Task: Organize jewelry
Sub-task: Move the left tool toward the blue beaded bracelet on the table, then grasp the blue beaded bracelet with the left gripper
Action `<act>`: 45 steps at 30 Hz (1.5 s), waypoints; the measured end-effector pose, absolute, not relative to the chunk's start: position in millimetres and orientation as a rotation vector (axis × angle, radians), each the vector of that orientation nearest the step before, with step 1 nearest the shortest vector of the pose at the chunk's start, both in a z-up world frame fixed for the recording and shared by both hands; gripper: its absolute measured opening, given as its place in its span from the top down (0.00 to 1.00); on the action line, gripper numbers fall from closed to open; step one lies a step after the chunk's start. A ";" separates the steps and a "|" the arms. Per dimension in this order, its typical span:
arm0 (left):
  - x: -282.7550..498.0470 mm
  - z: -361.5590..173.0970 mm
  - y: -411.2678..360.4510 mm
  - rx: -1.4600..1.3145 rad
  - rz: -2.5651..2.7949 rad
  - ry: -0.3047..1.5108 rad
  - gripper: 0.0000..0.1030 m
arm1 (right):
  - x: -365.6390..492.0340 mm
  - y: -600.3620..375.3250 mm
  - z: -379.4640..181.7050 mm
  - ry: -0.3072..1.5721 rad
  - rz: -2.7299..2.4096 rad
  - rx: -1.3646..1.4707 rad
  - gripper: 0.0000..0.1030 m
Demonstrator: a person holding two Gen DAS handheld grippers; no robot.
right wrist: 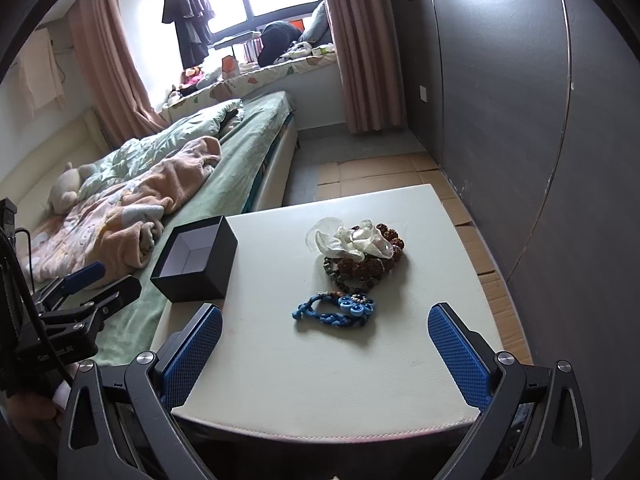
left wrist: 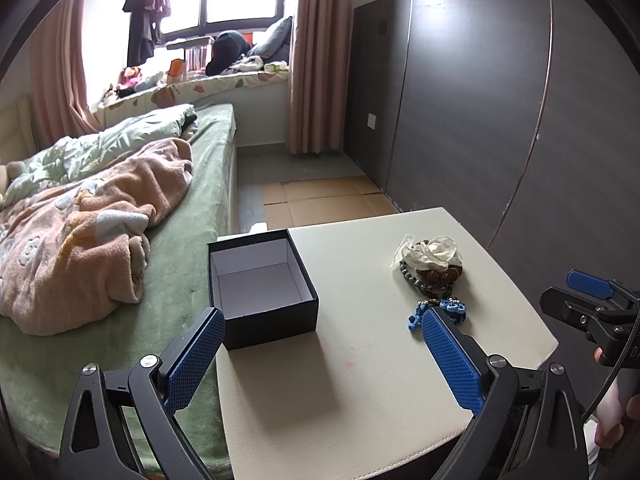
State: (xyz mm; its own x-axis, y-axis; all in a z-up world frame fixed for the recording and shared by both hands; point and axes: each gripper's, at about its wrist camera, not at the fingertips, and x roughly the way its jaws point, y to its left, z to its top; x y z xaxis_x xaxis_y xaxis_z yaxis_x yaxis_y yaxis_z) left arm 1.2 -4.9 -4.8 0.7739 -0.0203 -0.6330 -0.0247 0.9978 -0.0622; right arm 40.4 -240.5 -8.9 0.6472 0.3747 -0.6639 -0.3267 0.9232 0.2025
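Observation:
An open black box with a white inside stands empty at the left edge of a cream table; it also shows in the right wrist view. A pile of brown bead bracelets under a white fabric flower lies mid-table, with a blue knotted bracelet in front of it. The pile and the blue bracelet also show in the left wrist view. My left gripper is open and empty, just in front of the box. My right gripper is open and empty, short of the blue bracelet.
A bed with a green sheet and rumpled blankets lies against the table's left side. A dark wardrobe wall runs along the right. Cardboard sheets cover the floor beyond the table.

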 end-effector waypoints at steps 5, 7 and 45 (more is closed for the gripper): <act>1.2 -4.3 -5.8 -0.064 0.001 0.686 0.04 | 42.1 -241.6 -8.7 0.766 0.394 0.064 0.00; 1.2 -4.3 -5.8 -0.063 -0.001 0.686 0.04 | 43.7 -242.7 -8.0 0.762 0.391 0.061 0.00; 70.4 -35.0 -40.3 -0.082 -0.141 0.769 0.24 | 89.9 -270.6 -15.6 0.806 0.306 0.136 0.00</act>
